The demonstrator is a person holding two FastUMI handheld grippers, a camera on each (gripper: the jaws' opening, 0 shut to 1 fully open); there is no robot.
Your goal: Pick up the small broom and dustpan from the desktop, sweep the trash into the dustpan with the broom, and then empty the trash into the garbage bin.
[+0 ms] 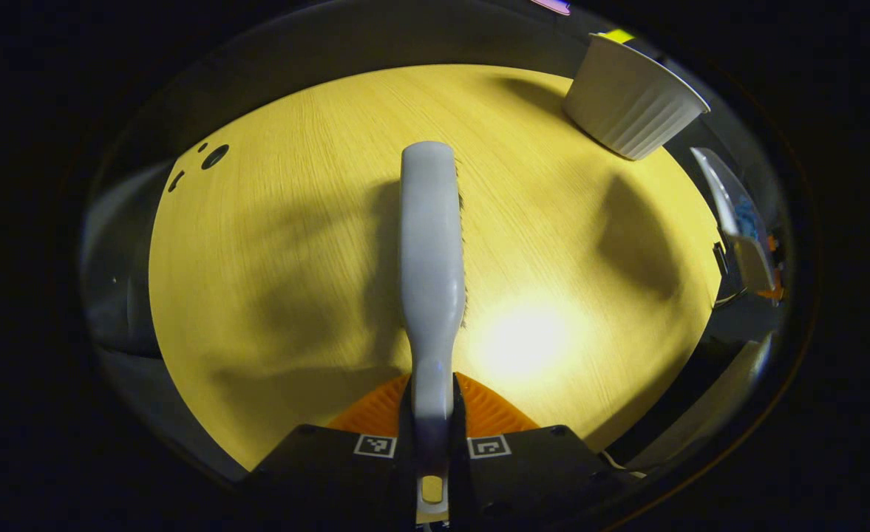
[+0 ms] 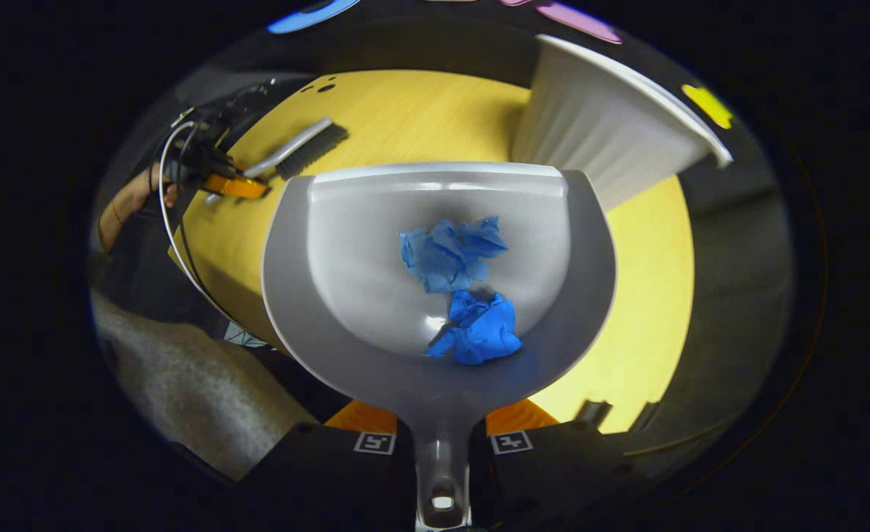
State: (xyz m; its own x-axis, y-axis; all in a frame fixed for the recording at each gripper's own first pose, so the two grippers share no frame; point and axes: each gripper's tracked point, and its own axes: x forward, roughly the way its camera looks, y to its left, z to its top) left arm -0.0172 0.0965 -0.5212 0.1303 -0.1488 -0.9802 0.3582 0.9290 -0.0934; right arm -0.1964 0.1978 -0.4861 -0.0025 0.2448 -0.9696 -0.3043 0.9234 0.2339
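Two tools in hand. In my left gripper view, my left gripper is clamped on the broom handle at the bottom centre of the frame. Broom's long axis runs straight up the frame, away from the camera, head end at mid-frame; bristles show as a thin dark fringe along its right edge. It hangs over the yellow desktop. White ribbed garbage bin stands at the upper right of the frame, and the dustpan shows edge-on at the far right.

In my right gripper view, my left gripper shows at the upper left of the frame with the broom pointing up-right, bristles facing lower right. My right gripper grips the dustpan by its handle at the bottom centre; pan's long axis runs up the frame, lip at the far end, just short of the bin at the upper right. Two blue crumpled trash wads lie in the pan, one mid-pan, the other nearer the handle, touching or nearly so.
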